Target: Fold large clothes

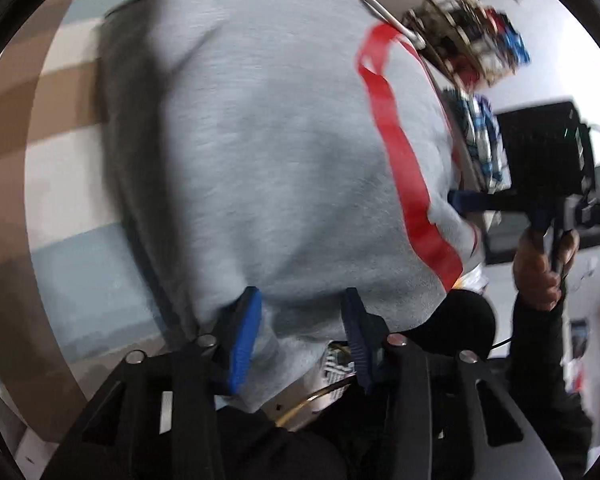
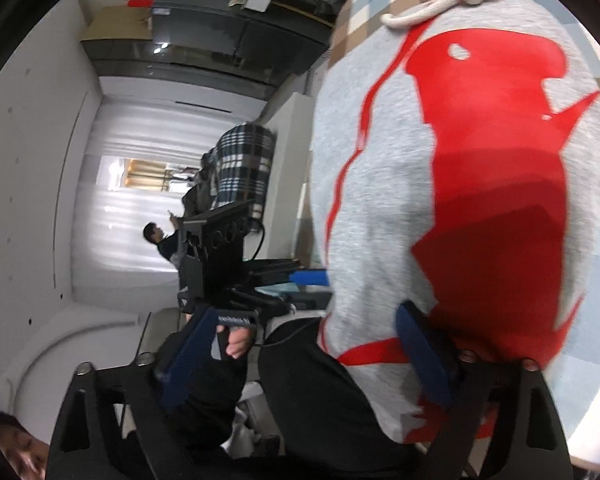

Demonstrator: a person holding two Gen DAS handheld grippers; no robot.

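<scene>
A grey hoodie (image 1: 268,152) with a red stripe (image 1: 404,168) fills the left wrist view, spread over the checked cloth. A bunch of its grey fabric lies between the blue fingers of my left gripper (image 1: 300,332); it touches the left finger (image 1: 244,344), and a gap shows beside the right one. In the right wrist view the hoodie (image 2: 380,208) shows its big red print (image 2: 496,184) and white drawstring (image 2: 440,4). My right gripper (image 2: 306,320) stands wide open, with its right finger (image 2: 420,352) lying against the hem.
A brown, white and blue checked tablecloth (image 1: 60,168) covers the surface under the garment. A hand (image 1: 538,276) in a black sleeve holds the other gripper's handle at the right. Plaid clothes (image 2: 244,168), dark cabinets (image 2: 228,48) and a distant person (image 2: 156,236) stand beyond.
</scene>
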